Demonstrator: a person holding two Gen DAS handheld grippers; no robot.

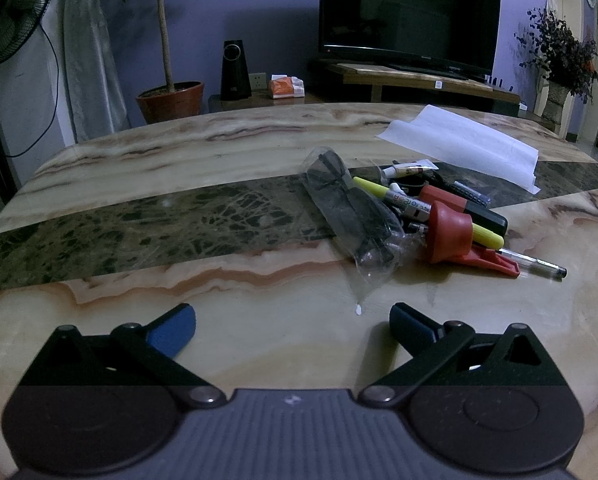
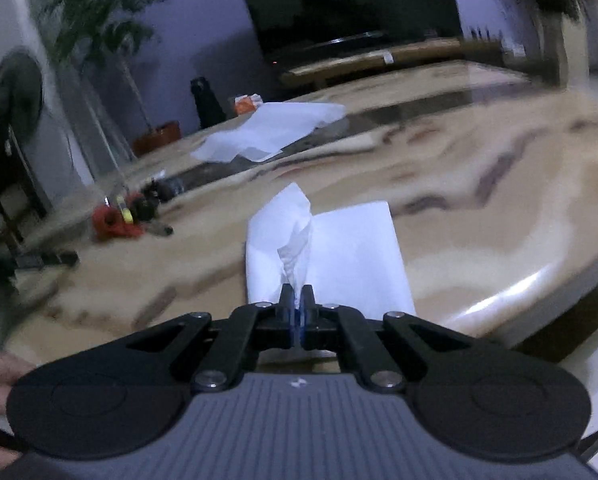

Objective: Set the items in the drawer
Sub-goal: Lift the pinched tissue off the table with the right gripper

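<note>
Your right gripper [image 2: 297,294] is pinching a white tissue [image 2: 339,252] between closed jaws, just above the marble table [image 2: 499,208]. Your left gripper [image 1: 293,318] is hovering with jaws wide apart and empty, facing the heap of pens and tools [image 1: 431,216] lying near a white sheet [image 1: 463,144].

Marble table [image 1: 219,152]: stationery pile [image 1: 427,216], paper sheet [image 1: 467,144].

Glossy polished marble table [image 1: 219,288], crinkled clear plastic bag [image 1: 351,208], thin matt white tissue [image 2: 339,256].
</note>
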